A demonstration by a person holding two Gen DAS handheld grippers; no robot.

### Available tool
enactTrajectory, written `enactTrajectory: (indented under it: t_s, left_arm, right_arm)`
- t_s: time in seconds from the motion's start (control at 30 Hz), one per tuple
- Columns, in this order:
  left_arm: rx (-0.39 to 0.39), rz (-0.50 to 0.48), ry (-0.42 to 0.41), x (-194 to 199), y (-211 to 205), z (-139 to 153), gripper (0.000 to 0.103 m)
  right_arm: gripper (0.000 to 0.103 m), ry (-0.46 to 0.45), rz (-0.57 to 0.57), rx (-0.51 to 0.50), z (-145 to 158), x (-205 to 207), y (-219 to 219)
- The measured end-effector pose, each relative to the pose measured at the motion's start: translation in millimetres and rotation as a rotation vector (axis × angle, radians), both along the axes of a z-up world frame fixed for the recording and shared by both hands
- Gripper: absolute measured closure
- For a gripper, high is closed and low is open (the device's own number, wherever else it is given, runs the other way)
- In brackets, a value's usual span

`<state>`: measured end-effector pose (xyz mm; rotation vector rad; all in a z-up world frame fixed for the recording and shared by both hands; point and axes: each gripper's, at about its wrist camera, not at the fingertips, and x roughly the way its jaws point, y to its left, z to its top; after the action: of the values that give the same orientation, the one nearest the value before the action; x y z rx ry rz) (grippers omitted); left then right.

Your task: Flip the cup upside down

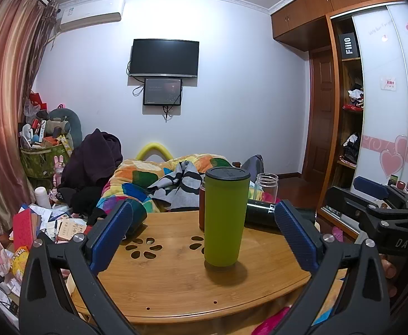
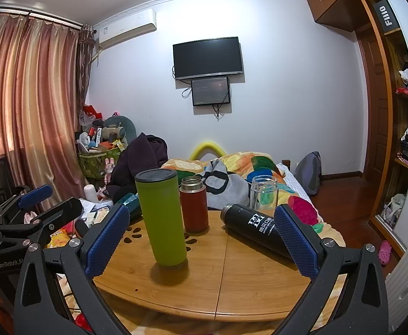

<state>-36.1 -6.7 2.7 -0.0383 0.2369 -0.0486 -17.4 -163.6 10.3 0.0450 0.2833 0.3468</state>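
A bedroom with a round bamboo table under me, a bed heaped with a patchwork quilt behind it. My left gripper has its 2 blue-padded jaws spread wide, holding nothing; between them, a little ahead and touching neither pad, the green cup stands upright on the table with its dark lid on top. My right gripper is likewise spread and empty; from here the green cup stands just inside my left jaw, apart from it. Beyond it, near the middle of my gap, a red flask stands upright and open-topped. A black bottle lies on its side, running behind my right jaw. Further out stands a clear glass jar. On the far wall hang a dark TV and a smaller screen just below.
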Motion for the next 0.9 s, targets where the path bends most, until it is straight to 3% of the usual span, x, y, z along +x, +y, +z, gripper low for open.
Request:
enactTrajectory:
  t_s: [0.9]
  left_arm:
    - [-0.017, -0.023, 0.016, 0.6, -7.0, -1.8, 0.0]
  right_arm:
    - [0.0, 0.001, -0.009, 0.019, 7.7, -0.9, 0.5]
